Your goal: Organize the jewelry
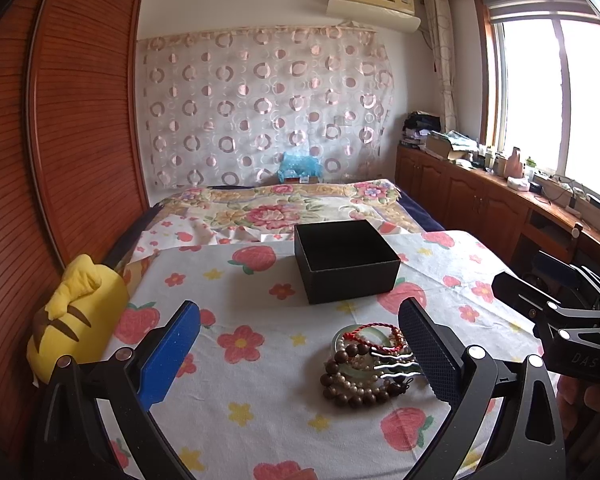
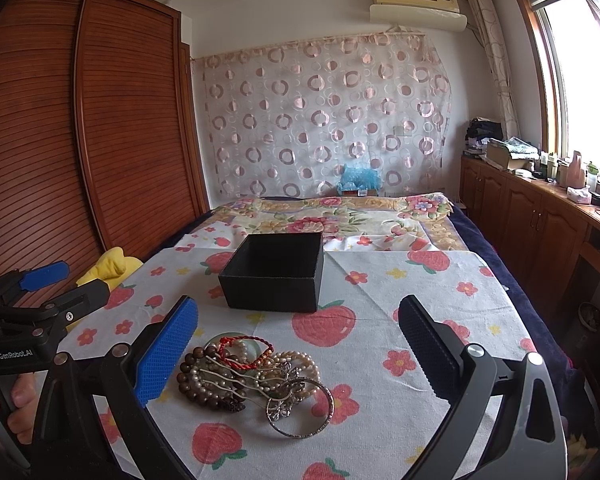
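1. A black open-topped box (image 2: 276,270) stands ahead of both tongs on the strawberry-print cloth (image 2: 400,300), well apart from the fingertips and empty as far as its inside shows.
2. A yellow plush toy (image 1: 76,320) lies off the left edge of the cloth, outside the left tongs' blue finger (image 1: 172,354); a slatted wooden wardrobe (image 1: 72,120) rises just behind it.
3. To the right of the right tongs a wooden cabinet run (image 2: 532,216) under the window carries bottles and clutter.
4. The jewelry pile (image 2: 252,380) lies on the cloth between the fingers of the right tongs (image 2: 298,346), nearer the blue finger. In the left wrist view it sits just beside the black finger of the left tongs (image 1: 300,346).
5. The pile is a tangle: dark wooden beads (image 2: 192,380) on its left, pale pearl strands (image 2: 292,362) through the middle, a red cord bracelet (image 2: 246,346) on the far side and a silver bangle (image 2: 300,408) lying flat on the near right. The whole runs loosely from far left to near right.
6. Both tongs are spread wide and pinch nothing.
7. The cloth is bare between pile and box, and also right of the pile up to the right tongs' black finger (image 2: 424,350).
8. The cloth's right edge drops to a dark blue bed border (image 2: 512,276); beyond the box lies a floral blanket (image 2: 340,216).
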`<state>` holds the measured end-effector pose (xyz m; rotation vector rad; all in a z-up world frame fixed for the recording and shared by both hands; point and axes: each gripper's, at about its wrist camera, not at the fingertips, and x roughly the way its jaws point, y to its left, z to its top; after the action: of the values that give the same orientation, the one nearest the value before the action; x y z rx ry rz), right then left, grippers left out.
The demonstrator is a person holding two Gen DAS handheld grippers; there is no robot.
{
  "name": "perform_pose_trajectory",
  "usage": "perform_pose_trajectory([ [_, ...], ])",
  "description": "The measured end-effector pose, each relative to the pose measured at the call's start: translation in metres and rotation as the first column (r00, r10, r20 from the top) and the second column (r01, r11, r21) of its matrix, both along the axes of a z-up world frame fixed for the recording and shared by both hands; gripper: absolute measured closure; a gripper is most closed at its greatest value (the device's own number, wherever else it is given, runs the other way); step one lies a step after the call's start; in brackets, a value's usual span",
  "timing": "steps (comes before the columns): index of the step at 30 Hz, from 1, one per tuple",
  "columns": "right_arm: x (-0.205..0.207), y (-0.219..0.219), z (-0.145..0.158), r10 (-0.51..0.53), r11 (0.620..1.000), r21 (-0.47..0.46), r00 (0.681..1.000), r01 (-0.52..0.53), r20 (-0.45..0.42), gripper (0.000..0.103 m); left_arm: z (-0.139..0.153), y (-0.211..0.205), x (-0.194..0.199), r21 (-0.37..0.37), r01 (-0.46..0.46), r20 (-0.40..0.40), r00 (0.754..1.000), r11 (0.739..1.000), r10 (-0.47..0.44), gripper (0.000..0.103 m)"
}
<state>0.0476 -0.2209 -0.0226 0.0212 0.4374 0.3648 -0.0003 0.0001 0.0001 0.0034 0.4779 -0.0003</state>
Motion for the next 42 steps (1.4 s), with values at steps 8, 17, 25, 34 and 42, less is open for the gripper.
perform_pose_trajectory([
  [8,0.0005,-0.0002,-0.0004,0.0,1.0,0.0,1.0,0.0,0.0,0.003,0.0,0.0,-0.0001,0.0,0.0,0.0,1.0,1.0,0.0,0.007],
  [17,0.0006,-0.001,-0.0008,0.0,1.0,0.0,1.0,0.0,0.0,0.003,0.0,-0.0001,-0.0001,0.001,0.001,0.0,1.0,1.0,-0.001,0.007],
  [25,0.0009,-0.0019,-0.0009,0.001,1.0,0.002,1.0,-0.001,0.0,0.003,0.0002,0.0001,-0.0003,0.0,0.001,0.002,1.0,1.0,-0.001,0.007],
  [34,0.001,-0.0025,-0.0013,0.001,1.0,0.001,1.0,-0.001,0.001,0.003,0.0,-0.0001,0.0,0.001,0.0,0.001,1.0,1.0,0.0,0.007],
  [42,0.0012,-0.0034,-0.002,0.001,1.0,0.001,1.0,-0.001,-0.001,0.003,-0.0008,-0.0004,0.0011,0.0,-0.001,-0.006,1.0,1.0,0.001,0.007],
])
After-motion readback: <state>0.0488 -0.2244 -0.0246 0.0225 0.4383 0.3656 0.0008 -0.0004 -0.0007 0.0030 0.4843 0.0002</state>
